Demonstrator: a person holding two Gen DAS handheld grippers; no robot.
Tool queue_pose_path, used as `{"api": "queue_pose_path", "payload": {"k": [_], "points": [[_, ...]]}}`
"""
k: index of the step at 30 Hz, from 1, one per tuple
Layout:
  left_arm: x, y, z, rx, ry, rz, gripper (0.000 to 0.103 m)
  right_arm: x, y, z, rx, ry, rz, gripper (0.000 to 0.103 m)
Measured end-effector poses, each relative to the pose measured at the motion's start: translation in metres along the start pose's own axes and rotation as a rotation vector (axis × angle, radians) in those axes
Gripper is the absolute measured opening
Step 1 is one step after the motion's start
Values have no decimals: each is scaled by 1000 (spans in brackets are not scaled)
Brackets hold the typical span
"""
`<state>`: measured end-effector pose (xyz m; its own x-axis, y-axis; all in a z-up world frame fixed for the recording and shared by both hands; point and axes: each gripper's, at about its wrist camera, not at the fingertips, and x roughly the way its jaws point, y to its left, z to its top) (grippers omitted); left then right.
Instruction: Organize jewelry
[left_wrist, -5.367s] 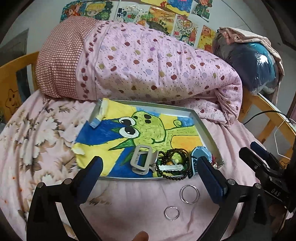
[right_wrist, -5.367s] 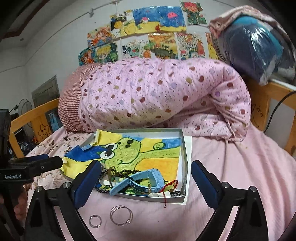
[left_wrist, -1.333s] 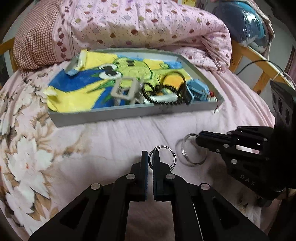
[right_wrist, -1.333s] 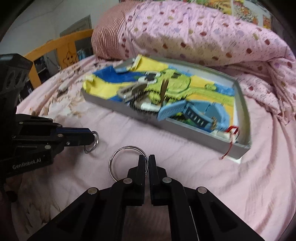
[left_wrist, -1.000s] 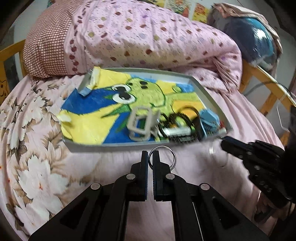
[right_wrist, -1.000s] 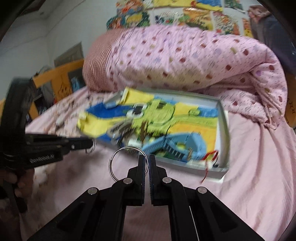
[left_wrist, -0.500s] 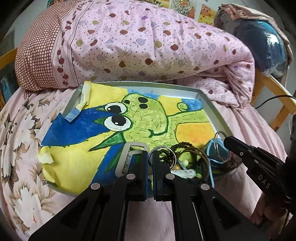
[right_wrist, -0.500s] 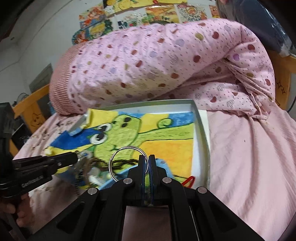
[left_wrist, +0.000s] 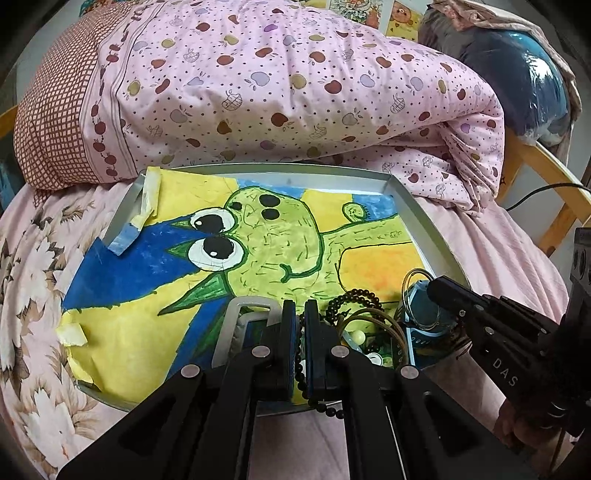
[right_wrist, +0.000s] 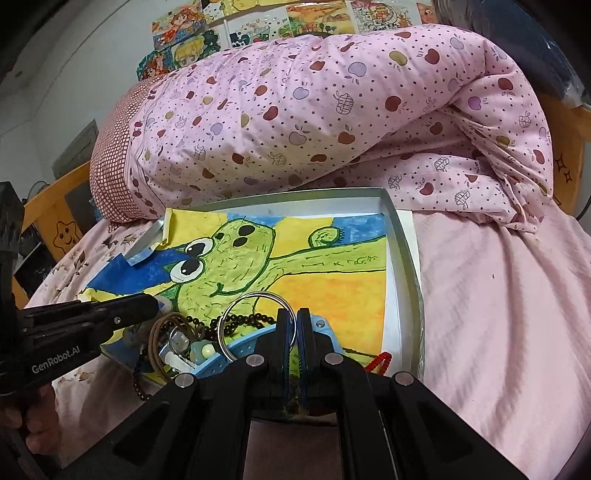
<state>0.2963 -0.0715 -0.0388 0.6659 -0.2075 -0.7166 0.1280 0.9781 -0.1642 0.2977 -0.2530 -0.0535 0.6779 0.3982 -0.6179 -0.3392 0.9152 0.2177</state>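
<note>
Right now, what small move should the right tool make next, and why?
Probably open the right tool: its large silver ring hangs inside the grey metal tray, just above the blue watch strap, so releasing should drop it in.

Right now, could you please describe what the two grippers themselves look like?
Both are black plastic with blue-padded fingers and silver pivot screws. The left gripper carries white "GenRobot.AI" lettering on its side; the right gripper shows white "DAS" lettering.

Large silver ring (right_wrist: 255, 325) upright above tray's (right_wrist: 404, 254) heaped beads (left_wrist: 354, 295) and blue watch (right_wrist: 240, 350).
</note>
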Motion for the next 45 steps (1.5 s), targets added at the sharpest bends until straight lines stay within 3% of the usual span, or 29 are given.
{"api": "queue_pose_path", "payload": {"k": [6, 9, 10, 14, 19, 23, 27, 30, 33, 45], "points": [[-5, 5, 0, -39, 0, -4, 6, -2, -3, 3, 8, 5, -4, 6], [-9, 7, -1, -51, -10, -4, 23, -3, -3, 4, 10, 1, -6, 12], [-12, 7, -1, -55, -20, -5, 32, -4, -2, 4, 10, 0, -7, 16], [-22, 9, -1, -69, -50, -6, 41, -11, 0, 7, 1, -17, -17, 30], [-39, 13, 0, -101, -71, -1, 64, -28, 3, 12, -6, -69, -44, 54], [-56, 15, 1, -107, -110, 18, 74, -45, 5, 17, -3, -120, -44, 70], [-75, 16, -1, -109, -157, 33, 96, -63, 12, 20, -23, -166, -27, 83], [-89, 17, -4, -110, -190, 45, 98, -75, 18, 20, -40, -199, -35, 97], [-100, 18, -8, -101, -207, 78, 98, -87, 22, 19, -31, -232, -22, 103], [-156, 18, -35, -68, -307, 124, 100, -150, 51, 0, -94, -353, -40, 103]]}}
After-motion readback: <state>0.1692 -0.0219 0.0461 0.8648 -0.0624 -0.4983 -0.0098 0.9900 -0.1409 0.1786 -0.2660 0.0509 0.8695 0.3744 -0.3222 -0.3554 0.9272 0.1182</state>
